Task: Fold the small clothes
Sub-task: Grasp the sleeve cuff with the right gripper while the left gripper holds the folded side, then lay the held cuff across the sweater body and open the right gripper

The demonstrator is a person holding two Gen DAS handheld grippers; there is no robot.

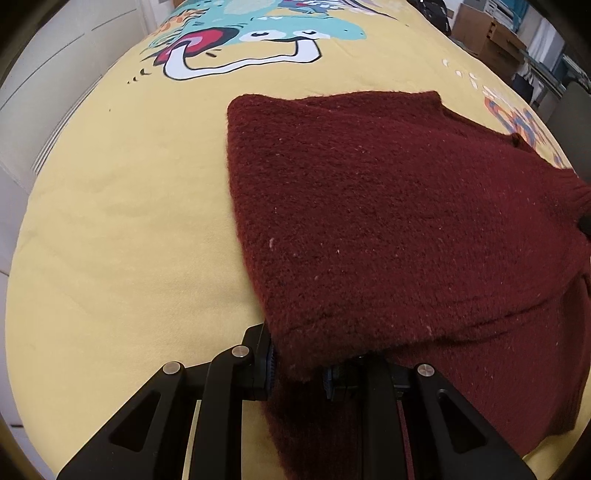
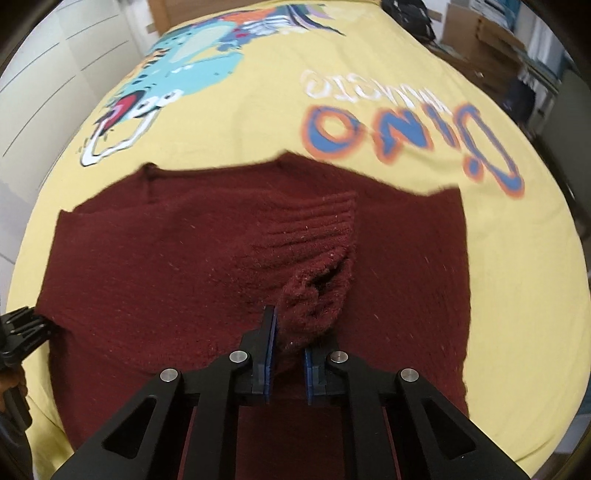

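Observation:
A dark red knitted sweater [image 1: 388, 221] lies on a yellow printed bedspread [image 1: 129, 221]. My left gripper [image 1: 299, 365] is shut on the near left corner of the sweater's folded layer, which drapes over its fingers. In the right wrist view the sweater [image 2: 166, 258] spreads across the bed. My right gripper [image 2: 290, 350] is shut on a bunched ribbed cuff [image 2: 314, 295] of the sweater, held over the body. The left gripper also shows in the right wrist view [image 2: 26, 328] at the sweater's left edge.
The bedspread [image 2: 258, 110] carries a cartoon dinosaur print [image 1: 266, 29] and "Dino" lettering [image 2: 406, 136]. White wardrobe doors [image 1: 55, 74] stand to the left. Cardboard boxes [image 1: 487, 37] and clutter stand beyond the bed at the right.

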